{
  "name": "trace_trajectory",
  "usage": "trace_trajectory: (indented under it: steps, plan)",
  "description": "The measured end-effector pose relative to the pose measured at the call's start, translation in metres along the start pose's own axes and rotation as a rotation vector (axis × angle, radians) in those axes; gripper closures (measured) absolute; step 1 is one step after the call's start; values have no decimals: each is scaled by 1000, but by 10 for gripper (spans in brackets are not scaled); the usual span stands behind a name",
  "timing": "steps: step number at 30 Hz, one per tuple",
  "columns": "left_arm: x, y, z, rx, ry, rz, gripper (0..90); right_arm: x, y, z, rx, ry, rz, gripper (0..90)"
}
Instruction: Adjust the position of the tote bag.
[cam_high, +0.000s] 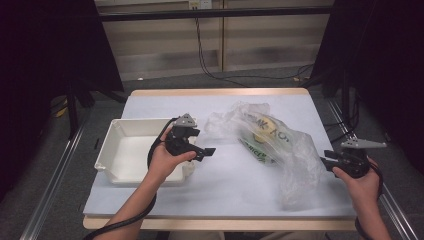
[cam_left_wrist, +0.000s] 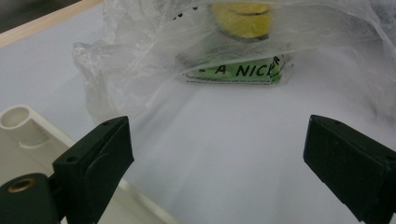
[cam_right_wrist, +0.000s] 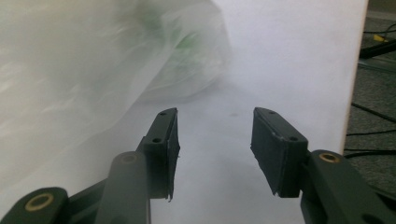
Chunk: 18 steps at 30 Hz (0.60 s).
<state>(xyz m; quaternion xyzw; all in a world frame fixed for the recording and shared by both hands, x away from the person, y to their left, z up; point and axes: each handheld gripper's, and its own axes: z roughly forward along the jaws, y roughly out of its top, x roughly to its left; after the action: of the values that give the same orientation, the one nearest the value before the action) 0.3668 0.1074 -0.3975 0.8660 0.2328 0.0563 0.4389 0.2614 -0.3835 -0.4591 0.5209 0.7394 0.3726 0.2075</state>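
Note:
A crumpled clear plastic bag (cam_high: 272, 145) with green and yellow print lies on the white table top, right of centre. In the left gripper view the bag (cam_left_wrist: 224, 51) shows a green label and a yellow round shape inside. My left gripper (cam_high: 207, 151) hovers by the right rim of the white tray (cam_high: 117, 150), jaws wide open and empty (cam_left_wrist: 217, 158), pointing at the bag. My right gripper (cam_high: 325, 162) is at the table's right edge beside the bag's loose end; its jaws (cam_right_wrist: 215, 144) stand apart with nothing between them, the bag (cam_right_wrist: 93, 79) blurred to their left.
The white plastic tray sits at the left of the table, its corner (cam_left_wrist: 23, 123) close under my left gripper. Table edge (cam_right_wrist: 357, 93) runs close on the right of my right gripper. Cables and dark stands lie on the floor beyond.

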Motion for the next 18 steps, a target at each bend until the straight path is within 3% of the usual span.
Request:
trace_trajectory:
  steps: [9, 13, 18]
  plan:
    - [-4, -1, 4, 0, -10, 5, 79, 16, -15, -14, -9, 18, -18, 481]
    - [-5, -2, 4, 18, -6, 5, 79, 24, -23, -17, -1, 42, -37, 457]
    - [-6, -2, 5, 7, -7, 2, 79, 35, -22, -14, -19, 80, -57, 399]
